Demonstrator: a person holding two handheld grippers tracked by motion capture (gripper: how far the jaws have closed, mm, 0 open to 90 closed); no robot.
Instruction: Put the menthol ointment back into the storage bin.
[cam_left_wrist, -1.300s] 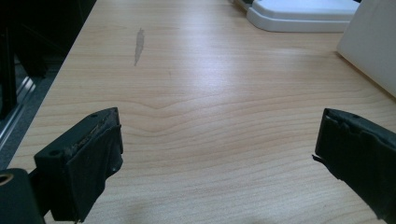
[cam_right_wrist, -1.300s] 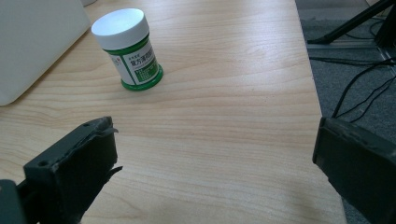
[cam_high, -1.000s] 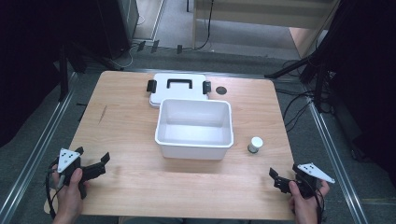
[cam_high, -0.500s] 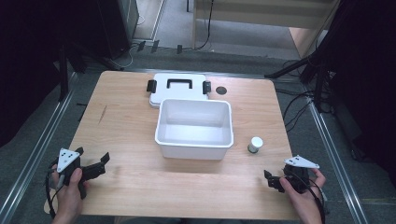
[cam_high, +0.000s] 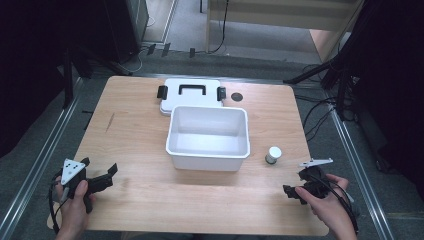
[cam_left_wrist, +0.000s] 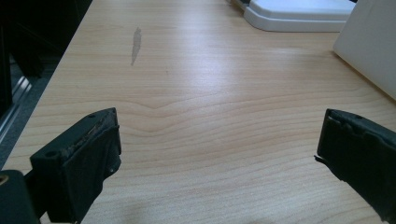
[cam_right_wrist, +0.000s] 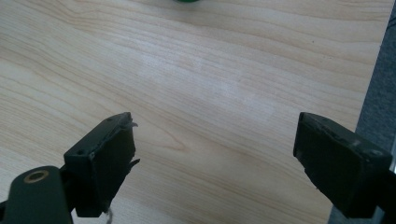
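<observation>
Altogether two spread, empty grippers, left gripper (cam_high: 102, 176) and right gripper (cam_high: 295, 192), one small jar (cam_high: 273, 154), one white bin (cam_high: 208, 138).

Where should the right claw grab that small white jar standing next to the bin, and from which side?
Probably around the round side wall of the small white jar, just below its top. It stands upright on the table, apart from the white bin. Coming from the near right, where the open right claw is, or from above, looks best, since the bin wall blocks the left side.
</observation>
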